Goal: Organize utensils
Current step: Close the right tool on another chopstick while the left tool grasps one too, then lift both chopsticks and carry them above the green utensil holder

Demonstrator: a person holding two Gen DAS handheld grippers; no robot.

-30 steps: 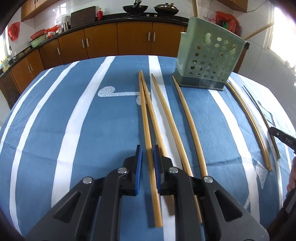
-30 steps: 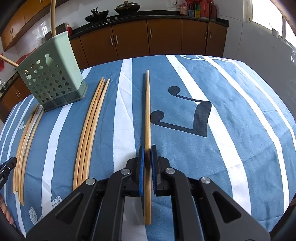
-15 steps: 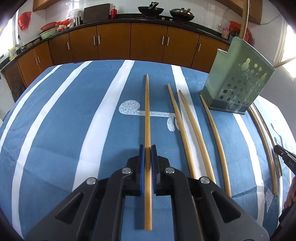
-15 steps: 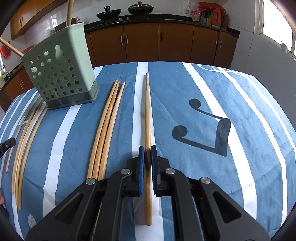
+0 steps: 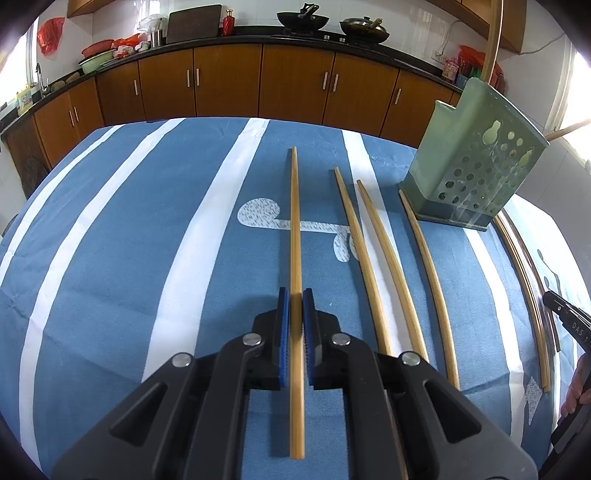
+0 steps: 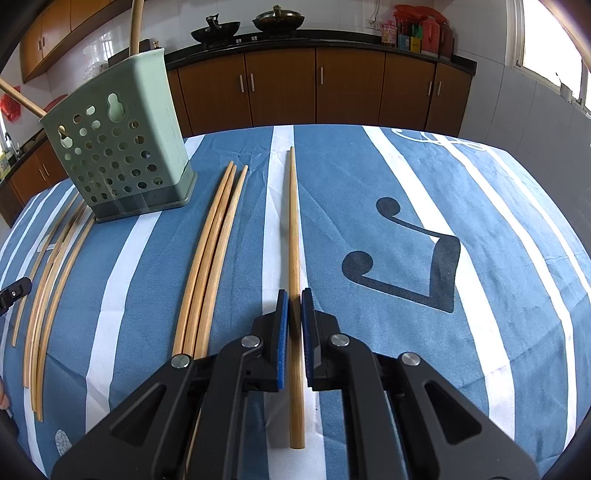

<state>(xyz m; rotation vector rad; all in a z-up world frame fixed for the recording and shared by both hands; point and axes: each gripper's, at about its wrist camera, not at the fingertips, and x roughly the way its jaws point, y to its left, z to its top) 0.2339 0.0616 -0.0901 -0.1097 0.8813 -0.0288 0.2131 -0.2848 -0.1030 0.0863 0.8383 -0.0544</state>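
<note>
the left tool [image 5: 295, 306] pinches one bamboo chopstick [image 5: 294, 221] between its blue pads, and the right tool [image 6: 294, 306] pinches another chopstick [image 6: 293, 229] the same way. more chopsticks [image 6: 207, 258] lie loose on the worktop [image 6: 480, 332] (it wears a blue striped cloth), beside the green perforated holder [image 6: 122, 155], which stands upright with two sticks inside.

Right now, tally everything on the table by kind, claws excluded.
Chopsticks gripped, one in the left claw, one in the right claw: 2
Loose chopsticks on the tablecloth, three on each side of the holder: 6
Chopsticks standing in the holder: 2
Green perforated utensil holder: 1
Total: 11
</note>
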